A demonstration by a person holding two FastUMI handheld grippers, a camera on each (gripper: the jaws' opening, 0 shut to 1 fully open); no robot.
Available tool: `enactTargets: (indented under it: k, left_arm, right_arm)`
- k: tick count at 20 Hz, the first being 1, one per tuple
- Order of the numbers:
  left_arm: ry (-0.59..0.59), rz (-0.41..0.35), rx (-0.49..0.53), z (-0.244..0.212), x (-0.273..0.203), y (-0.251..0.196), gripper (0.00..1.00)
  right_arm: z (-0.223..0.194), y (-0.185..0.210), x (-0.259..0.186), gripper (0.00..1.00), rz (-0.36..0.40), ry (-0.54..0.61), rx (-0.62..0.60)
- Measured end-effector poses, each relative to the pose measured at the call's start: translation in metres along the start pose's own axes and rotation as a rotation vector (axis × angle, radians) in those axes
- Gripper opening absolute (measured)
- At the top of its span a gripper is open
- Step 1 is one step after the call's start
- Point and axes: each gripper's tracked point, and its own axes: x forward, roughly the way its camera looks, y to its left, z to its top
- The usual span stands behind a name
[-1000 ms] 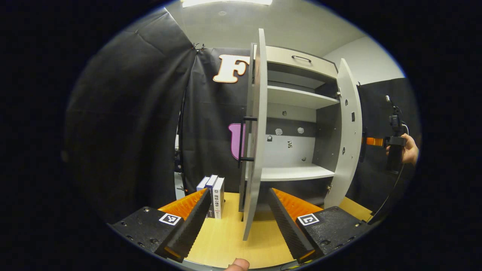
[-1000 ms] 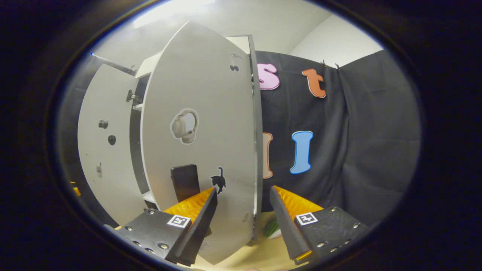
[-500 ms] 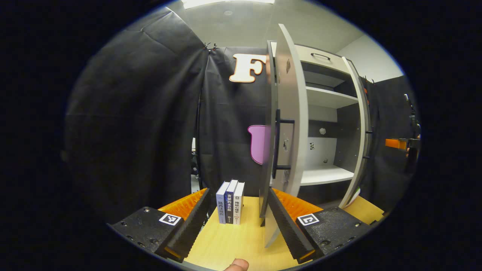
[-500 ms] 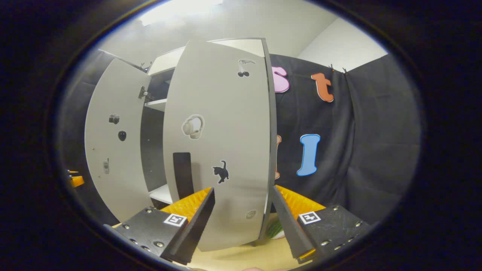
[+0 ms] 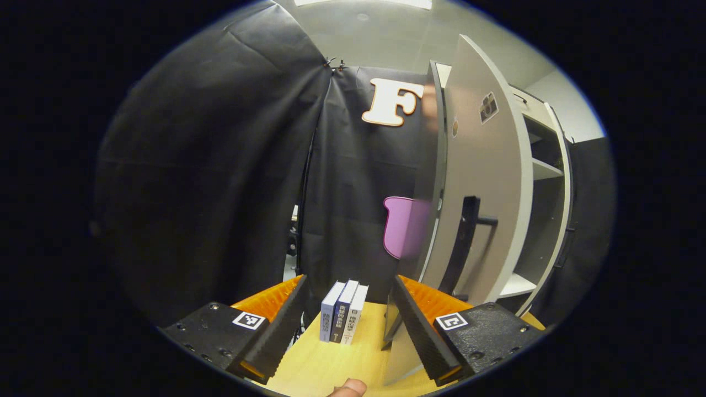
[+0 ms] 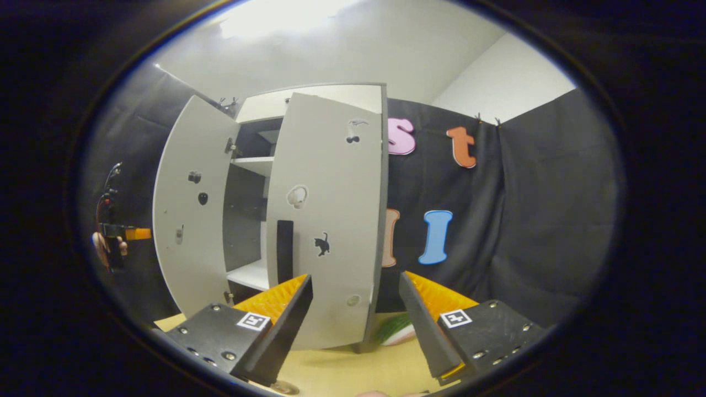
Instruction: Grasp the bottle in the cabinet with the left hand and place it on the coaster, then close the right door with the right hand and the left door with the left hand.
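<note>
Three books (image 5: 343, 311) stand upright together on the wooden table (image 5: 325, 366), and a green and white object (image 6: 398, 333) lies on the tabletop.

books (image 5: 343, 311) on table (image 5: 331, 366), left of cabinet (image 5: 543, 220)

In the left gripper view, the left gripper (image 5: 347, 309) points forward with its two fingers spread wide apart — nothing sits between them and neither finger presses on anything. At the near bottom edge, a fingertip (image 5: 346, 388) of the holding hand pokes into sight.

In the right gripper view, the right gripper (image 6: 356, 309) is likewise level and forward-pointing, its fingers parted wide and holding nothing. Far off at the left edge of this same view, the person's other hand (image 6: 103, 247) grips the handle of the left gripper — held upright, at about mid-height.
</note>
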Motion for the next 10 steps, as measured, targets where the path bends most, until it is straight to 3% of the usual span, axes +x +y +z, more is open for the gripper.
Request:
enactTargets:
  k: [4, 6, 9, 10]
  left_arm:
    - [0.015, -0.022, 0.046, 0.009, 0.02, -0.01, 0.95]
    - [0.035, -0.06, 0.012, 0.006, 0.024, -0.032, 0.93]
    - [0.009, -0.014, 0.083, 0.011, 0.019, -0.035, 0.87]
    - [-0.001, 0.006, 0.106, 0.014, 0.017, -0.036, 0.93]
  right_arm:
    - [0.0, -0.024, -0.044, 0.96, -0.047, 0.009, 0.014]
    - [0.0, -0.038, -0.062, 0.96, -0.073, -0.015, -0.001]
    - [-0.013, -0.051, -0.087, 0.94, -0.089, -0.008, 0.028]
    - [-0.02, -0.054, -0.093, 0.94, -0.102, 0.009, 0.046]
